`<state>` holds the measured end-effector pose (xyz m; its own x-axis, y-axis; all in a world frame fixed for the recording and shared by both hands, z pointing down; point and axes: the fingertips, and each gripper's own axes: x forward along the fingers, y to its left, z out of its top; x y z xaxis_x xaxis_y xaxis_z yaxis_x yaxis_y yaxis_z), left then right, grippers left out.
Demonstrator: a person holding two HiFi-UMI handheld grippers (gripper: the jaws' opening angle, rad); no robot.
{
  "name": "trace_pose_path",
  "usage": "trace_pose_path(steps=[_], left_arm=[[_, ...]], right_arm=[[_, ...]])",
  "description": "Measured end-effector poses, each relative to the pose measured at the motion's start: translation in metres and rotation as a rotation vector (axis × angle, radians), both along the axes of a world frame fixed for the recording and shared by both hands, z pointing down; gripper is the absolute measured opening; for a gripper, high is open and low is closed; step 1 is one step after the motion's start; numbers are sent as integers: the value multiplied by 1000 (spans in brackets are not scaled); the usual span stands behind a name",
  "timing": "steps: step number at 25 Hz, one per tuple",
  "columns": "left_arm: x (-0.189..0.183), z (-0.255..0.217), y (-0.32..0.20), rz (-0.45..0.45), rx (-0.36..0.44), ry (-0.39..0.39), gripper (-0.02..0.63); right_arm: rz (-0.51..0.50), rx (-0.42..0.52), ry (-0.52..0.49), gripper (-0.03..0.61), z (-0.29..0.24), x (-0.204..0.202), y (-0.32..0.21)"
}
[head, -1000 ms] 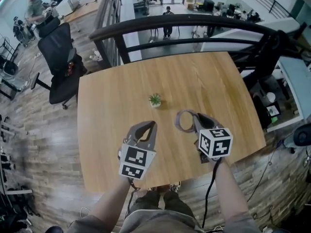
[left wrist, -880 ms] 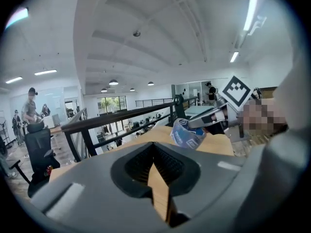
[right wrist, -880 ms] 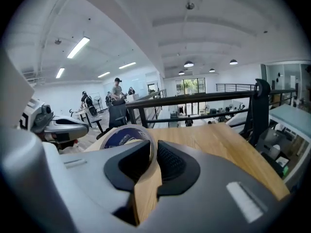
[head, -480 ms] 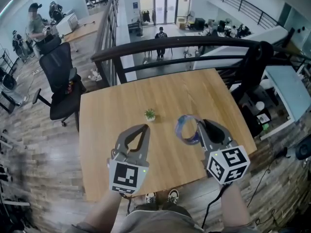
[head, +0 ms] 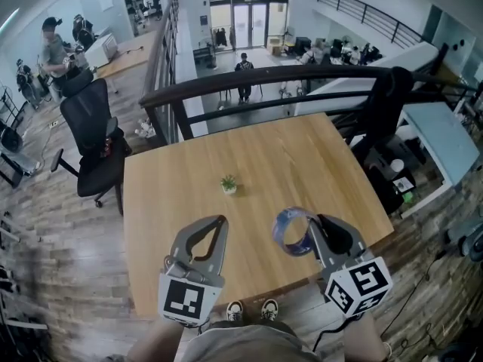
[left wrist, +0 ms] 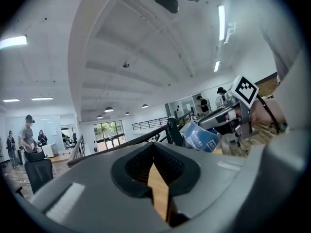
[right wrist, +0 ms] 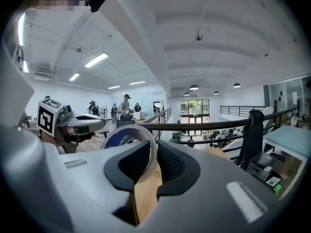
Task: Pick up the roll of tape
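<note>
The roll of tape [head: 291,232], a clear ring with a blue printed core, hangs in the air above the wooden table [head: 302,157]. My right gripper [head: 315,223] is shut on its wall. In the right gripper view the ring [right wrist: 127,139] stands up left of the jaws, its rim pinched between the pads. My left gripper [head: 219,222] is held up to the left of the roll, shut, with nothing between its fingers. From the left gripper view [left wrist: 153,144] I see the tape [left wrist: 200,137] and the right gripper [left wrist: 228,115] off to the right.
A tiny potted plant [head: 228,184] stands near the table's middle. A dark railing [head: 264,81] runs along the table's far edge, with a drop to a lower floor behind it. A black office chair [head: 90,119] stands at the left.
Both grippers have risen and come closer to the camera. The right one has carried the tape roll up off the table. The left has stayed shut and holds nothing.
</note>
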<state>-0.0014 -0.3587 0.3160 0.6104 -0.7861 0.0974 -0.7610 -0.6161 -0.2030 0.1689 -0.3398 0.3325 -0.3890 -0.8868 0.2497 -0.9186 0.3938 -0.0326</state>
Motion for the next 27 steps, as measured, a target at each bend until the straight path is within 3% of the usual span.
trace_pose_path(steps=[9, 27], left_arm=[[-2, 24, 22, 2, -61, -19, 0], [6, 14, 27, -5, -36, -6, 0]], right_arm=[[-23, -47, 32, 58, 17, -1, 29], [-39, -21, 20, 58, 10, 2, 33]])
